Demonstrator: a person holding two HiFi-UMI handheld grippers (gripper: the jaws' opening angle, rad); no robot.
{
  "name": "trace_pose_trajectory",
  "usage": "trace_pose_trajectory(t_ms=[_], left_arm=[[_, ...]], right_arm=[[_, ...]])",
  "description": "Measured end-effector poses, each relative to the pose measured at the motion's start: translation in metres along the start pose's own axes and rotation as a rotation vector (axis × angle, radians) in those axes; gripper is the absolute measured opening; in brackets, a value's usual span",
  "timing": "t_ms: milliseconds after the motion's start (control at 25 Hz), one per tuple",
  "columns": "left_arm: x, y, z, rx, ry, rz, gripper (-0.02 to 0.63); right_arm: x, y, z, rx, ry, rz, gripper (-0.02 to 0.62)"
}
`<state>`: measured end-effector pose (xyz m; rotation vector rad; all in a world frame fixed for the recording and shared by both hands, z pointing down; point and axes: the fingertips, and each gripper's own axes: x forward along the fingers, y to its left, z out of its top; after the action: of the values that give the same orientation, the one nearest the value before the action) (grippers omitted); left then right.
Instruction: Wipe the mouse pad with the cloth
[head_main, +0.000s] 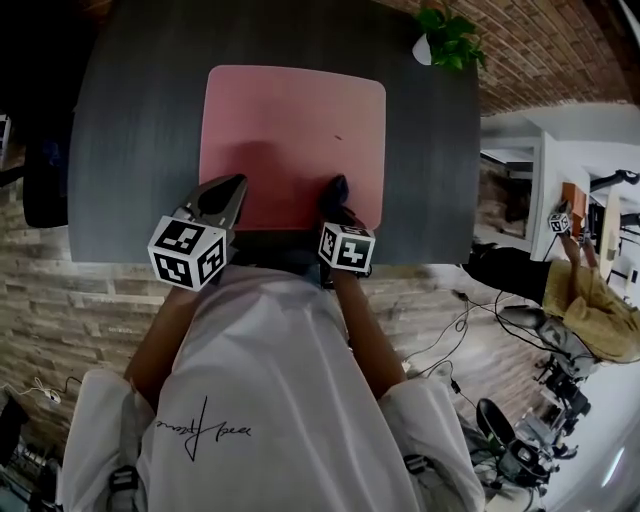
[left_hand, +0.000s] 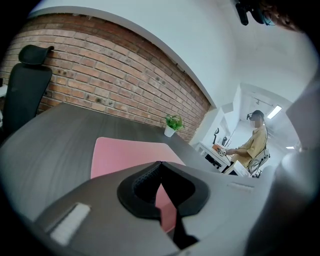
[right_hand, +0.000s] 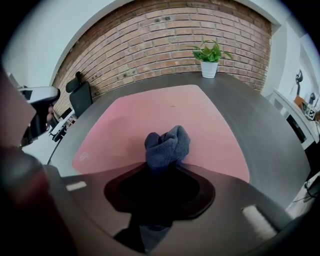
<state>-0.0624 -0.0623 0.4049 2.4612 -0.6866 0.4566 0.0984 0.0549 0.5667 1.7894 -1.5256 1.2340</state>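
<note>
My right gripper is clenched on the cloth, a dark blue towel bunched into a wad that sticks out past the tips of the jaws. The wad sits over the near right part of the pink mouse pad, close to its front edge. I cannot tell whether it presses on the pad or hangs just above it.

My left gripper is closed on nothing. Its jaws meet at the tips, and only the pad shows through the gap behind them. It points over the pad's near left corner, well apart from the cloth.

The pad lies flat in the middle of the dark grey surface, its far half bare. A small potted plant stands at the far right edge of the surface, and a black chair stands off its left side.
</note>
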Motion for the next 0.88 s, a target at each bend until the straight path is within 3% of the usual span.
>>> trace_pose_trajectory(t_ms=[880], left_arm=[[-0.008, 0.02, 0.018, -0.032, -0.084, 0.062, 0.007]], right_arm=[[0.008, 0.042, 0.001, -0.05, 0.016, 0.068, 0.123]])
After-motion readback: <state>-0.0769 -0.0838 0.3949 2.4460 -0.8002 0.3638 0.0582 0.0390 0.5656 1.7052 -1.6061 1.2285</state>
